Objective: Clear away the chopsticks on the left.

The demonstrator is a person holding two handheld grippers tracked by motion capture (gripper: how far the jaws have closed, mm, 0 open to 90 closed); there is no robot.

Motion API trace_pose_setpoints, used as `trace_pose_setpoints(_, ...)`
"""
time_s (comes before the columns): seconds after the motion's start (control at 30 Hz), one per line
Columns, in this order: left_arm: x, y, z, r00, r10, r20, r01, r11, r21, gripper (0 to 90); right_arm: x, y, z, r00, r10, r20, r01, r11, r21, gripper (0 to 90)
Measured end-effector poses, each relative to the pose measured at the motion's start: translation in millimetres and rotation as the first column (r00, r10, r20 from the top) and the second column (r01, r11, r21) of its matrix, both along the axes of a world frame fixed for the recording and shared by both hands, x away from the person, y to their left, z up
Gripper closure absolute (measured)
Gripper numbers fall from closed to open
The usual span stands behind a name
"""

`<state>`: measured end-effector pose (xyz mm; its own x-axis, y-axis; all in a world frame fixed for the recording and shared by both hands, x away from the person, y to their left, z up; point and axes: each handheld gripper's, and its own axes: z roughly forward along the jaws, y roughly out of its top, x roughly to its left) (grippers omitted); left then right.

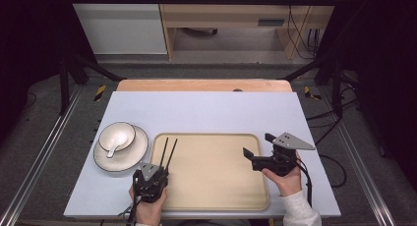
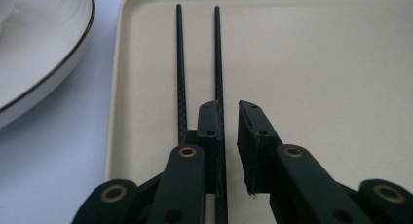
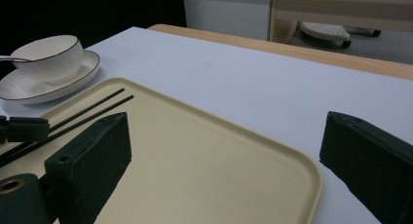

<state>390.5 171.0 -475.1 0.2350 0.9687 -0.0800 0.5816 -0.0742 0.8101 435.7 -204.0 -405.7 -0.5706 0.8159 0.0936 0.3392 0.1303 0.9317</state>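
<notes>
Black chopsticks (image 2: 181,73) lying side by side along the left edge of the beige tray (image 1: 231,191), tips toward the far rim. Left gripper (image 1: 156,170) low at the tray's near-left corner, jaws parted by a narrow gap, one stick running under the left jaw, pads not squeezing either. Right gripper (image 1: 256,146) over the tray's right edge, spread wide, holding nothing. White bowl (image 1: 117,135) with spoon (image 1: 113,150) on a plate (image 1: 138,152) beside the table's left edge.

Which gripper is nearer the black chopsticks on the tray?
Left. The left gripper sits right at the chopsticks, one lying against its left jaw. The right gripper hovers open at the tray's far side.
</notes>
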Motion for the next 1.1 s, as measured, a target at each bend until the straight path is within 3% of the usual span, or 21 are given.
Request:
trace_pose_setpoints(0.13, -0.1, 3.5, 15.2, 0.9979, -0.044, 0.046, 0.046, 0.9985, -0.030, 75.0, -0.1, -0.8, 0.2, 1.0000, -0.004, -0.003, 0.004, 1.000, 0.005, 4.7)
trace_pose_setpoints(0.3, 3.1, 6.2, 39.1, 0.9828, -0.153, 0.104, 0.158, 0.9861, -0.049, 69.5, -0.5, -2.6, 1.3, 1.0000, -0.008, 0.000, 0.008, 1.000, 0.008, 4.6)
trace_pose_setpoints(0.4, 6.7, 7.5, 52.5, 0.9676, -0.217, 0.128, 0.224, 0.9736, -0.043, 64.7, -1.0, -3.0, 2.3, 0.9999, -0.012, 0.001, 0.012, 1.000, 0.015, 4.6)
trace_pose_setpoints(0.5, 9.8, 8.6, 64.1, 0.9516, -0.271, 0.145, 0.275, 0.9616, -0.006, 59.2, -1.5, -4.0, 3.3, 0.9999, -0.014, 0.001, 0.014, 1.000, 0.019, 4.5)
trace_pose_setpoints(0.6, 14.0, 11.1, 72.3, 0.9355, -0.318, 0.154, 0.323, 0.9462, -0.011, 52.3, -1.6, -5.1, 3.8, 0.9998, -0.017, 0.003, 0.017, 1.000, 0.020, 4.4)
trace_pose_setpoints(0.7, 17.6, 15.8, 78.2, 0.9298, -0.335, 0.153, 0.337, 0.9413, 0.010, 45.8, -1.6, -6.1, 3.6, 0.9998, -0.019, 0.000, 0.019, 1.000, 0.018, 4.4)
trace_pose_setpoints(0.87, 18.8, 29.9, 82.1, 0.9268, -0.345, 0.149, 0.340, 0.9386, 0.055, 32.2, -0.9, -8.2, 3.0, 0.9996, -0.027, 0.001, 0.027, 0.999, 0.017, 4.1)
trace_pose_setpoints(0.93, 18.2, 38.0, 81.9, 0.9237, -0.352, 0.150, 0.350, 0.9358, 0.044, 28.2, -0.7, -9.3, 2.9, 0.9995, -0.032, 0.000, 0.032, 0.999, 0.015, 4.0)
trace_pose_setpoints(1.07, 15.2, 51.8, 80.3, 0.9249, -0.338, 0.174, 0.336, 0.9408, 0.044, 21.3, -1.2, -10.9, 3.9, 0.9993, -0.036, 0.000, 0.036, 0.999, 0.017, 3.9)
trace_pose_setpoints(1.1, 14.6, 55.4, 79.8, 0.9232, -0.342, 0.175, 0.341, 0.9393, 0.038, 20.5, -1.2, -11.7, 3.9, 0.9994, -0.034, 0.002, 0.034, 0.999, 0.014, 3.8)
